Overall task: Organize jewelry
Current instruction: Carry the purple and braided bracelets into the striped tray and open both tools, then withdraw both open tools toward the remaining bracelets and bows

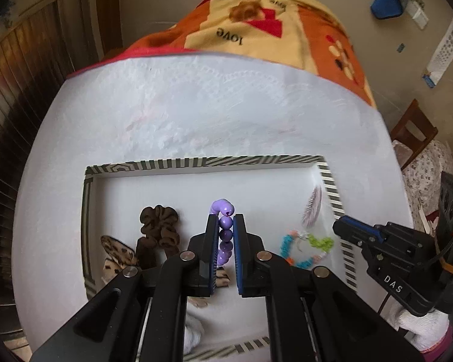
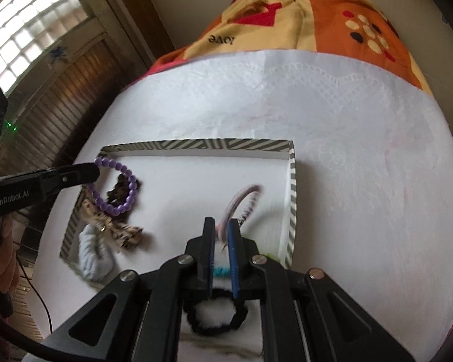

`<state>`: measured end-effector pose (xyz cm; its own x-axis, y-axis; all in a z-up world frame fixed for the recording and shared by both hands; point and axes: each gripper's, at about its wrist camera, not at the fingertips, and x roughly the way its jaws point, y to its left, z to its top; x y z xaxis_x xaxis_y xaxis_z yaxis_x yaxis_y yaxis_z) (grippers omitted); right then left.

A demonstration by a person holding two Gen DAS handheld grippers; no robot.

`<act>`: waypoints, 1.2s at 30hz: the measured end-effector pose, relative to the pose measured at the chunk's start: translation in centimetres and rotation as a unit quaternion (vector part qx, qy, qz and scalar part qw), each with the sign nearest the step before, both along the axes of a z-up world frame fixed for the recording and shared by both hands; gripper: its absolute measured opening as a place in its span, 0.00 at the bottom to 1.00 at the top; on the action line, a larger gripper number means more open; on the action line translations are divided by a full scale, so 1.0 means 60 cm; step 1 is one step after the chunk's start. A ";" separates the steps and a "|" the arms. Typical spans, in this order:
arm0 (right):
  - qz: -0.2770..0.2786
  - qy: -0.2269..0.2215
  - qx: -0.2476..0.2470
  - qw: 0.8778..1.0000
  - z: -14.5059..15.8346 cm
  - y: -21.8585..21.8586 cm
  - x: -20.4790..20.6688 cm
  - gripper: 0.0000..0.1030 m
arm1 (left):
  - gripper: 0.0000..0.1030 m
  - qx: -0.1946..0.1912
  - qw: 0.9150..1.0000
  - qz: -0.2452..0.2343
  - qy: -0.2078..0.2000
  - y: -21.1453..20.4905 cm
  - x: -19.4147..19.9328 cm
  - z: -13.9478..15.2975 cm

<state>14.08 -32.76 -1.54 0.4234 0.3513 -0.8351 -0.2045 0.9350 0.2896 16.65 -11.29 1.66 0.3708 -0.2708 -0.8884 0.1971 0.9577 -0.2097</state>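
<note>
We held the left gripper (image 1: 225, 229) clamped on the purple bead bracelet (image 1: 225, 232), lifted over the striped tray (image 1: 202, 163) for placing | right gripper (image 2: 219, 232), at 3 o'clock, pinched the pink hair tie (image 2: 241, 199) | brown scrunchie (image 1: 160, 226) at 9 o'clock.

a white lace-patterned cloth (image 1: 196, 114) covers the table; an orange patterned blanket (image 1: 271, 24) lies beyond, beside dark wooden shutters (image 2: 60, 96) and a daylit window (image 2: 30, 21).

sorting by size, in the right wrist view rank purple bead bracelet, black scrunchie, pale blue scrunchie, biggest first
1. Black scrunchie, though it lies nearest the camera and partly behind the jaws, so its lead is unsure.
2. Purple bead bracelet and pale blue scrunchie look alike; no ranking.
</note>
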 end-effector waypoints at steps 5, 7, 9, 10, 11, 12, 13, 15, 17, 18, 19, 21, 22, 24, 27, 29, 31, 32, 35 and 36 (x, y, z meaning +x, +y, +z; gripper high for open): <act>-0.007 0.006 -0.003 1.000 -0.021 -0.007 0.035 0.08 | 0.02 0.002 1.000 0.007 0.017 0.002 0.019 -0.038; -0.011 0.012 0.003 1.000 -0.029 -0.015 0.042 0.08 | 0.02 0.003 1.000 0.009 0.022 0.003 0.023 -0.052; -0.011 0.016 0.004 1.000 -0.036 -0.017 0.046 0.08 | 0.02 0.001 0.999 0.012 0.029 0.003 0.027 -0.066; -0.010 0.018 0.007 1.000 -0.041 -0.018 0.047 0.09 | 0.02 -0.001 0.999 0.013 0.033 0.004 0.028 -0.072; -0.009 0.021 0.013 1.000 -0.046 -0.018 0.047 0.10 | 0.02 -0.003 0.999 0.016 0.036 0.004 0.029 -0.079; -0.009 0.023 0.013 1.000 -0.051 -0.017 0.047 0.13 | 0.02 -0.001 0.999 0.018 0.038 0.005 0.030 -0.084; -0.009 0.026 0.013 1.000 -0.054 -0.014 0.048 0.14 | 0.02 0.001 0.999 0.019 0.039 0.004 0.031 -0.088; -0.005 0.029 0.017 0.999 -0.060 -0.010 0.045 0.17 | 0.02 0.003 0.999 0.019 0.040 0.004 0.032 -0.095; -0.002 0.029 0.019 0.999 -0.061 -0.006 0.040 0.21 | 0.02 0.019 0.999 0.024 0.037 0.004 0.031 -0.100; -0.003 0.029 0.018 0.999 -0.060 -0.005 0.036 0.26 | 0.02 0.026 0.999 0.025 0.036 0.003 0.030 -0.101; -0.003 0.029 0.020 0.999 -0.058 -0.005 0.034 0.33 | 0.03 0.032 0.999 0.026 0.035 0.003 0.030 -0.103; -0.003 0.029 0.029 0.999 -0.053 -0.007 0.026 0.35 | 0.15 0.040 0.998 0.025 0.035 0.002 0.027 -0.106; -0.004 0.030 0.031 0.999 -0.051 -0.007 0.023 0.36 | 0.21 0.041 0.998 0.025 0.035 0.002 0.025 -0.106; -0.005 0.029 0.031 0.999 -0.045 -0.008 0.016 0.38 | 0.29 0.041 0.998 0.023 0.031 0.003 0.018 -0.105; -0.008 0.027 0.040 0.999 -0.035 -0.010 -0.001 0.39 | 0.33 0.042 0.999 0.012 0.021 0.000 0.000 -0.095; -0.008 0.026 0.046 0.999 -0.029 -0.009 -0.010 0.40 | 0.39 0.038 0.999 0.002 0.014 -0.002 -0.013 -0.087; -0.007 0.023 0.047 0.999 -0.023 -0.010 -0.022 0.41 | 0.43 0.034 0.999 -0.004 0.008 -0.002 -0.031 -0.078; -0.007 0.020 0.047 0.999 -0.018 -0.010 -0.030 0.41 | 0.44 0.035 0.999 -0.005 0.005 0.000 -0.042 -0.073; -0.006 0.015 0.053 0.998 -0.003 -0.013 -0.054 0.41 | 0.44 0.052 0.999 -0.006 -0.001 0.007 -0.076 -0.065; -0.006 0.013 0.054 0.998 0.001 -0.015 -0.062 0.41 | 0.44 0.056 0.998 -0.008 0.000 0.009 -0.091 -0.066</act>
<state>10.36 -33.66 -1.46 0.4069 0.4354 -0.8030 -0.1848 0.9002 0.3945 11.18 -10.78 -2.30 0.3675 -0.1754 -0.9133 0.2129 0.9718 -0.1010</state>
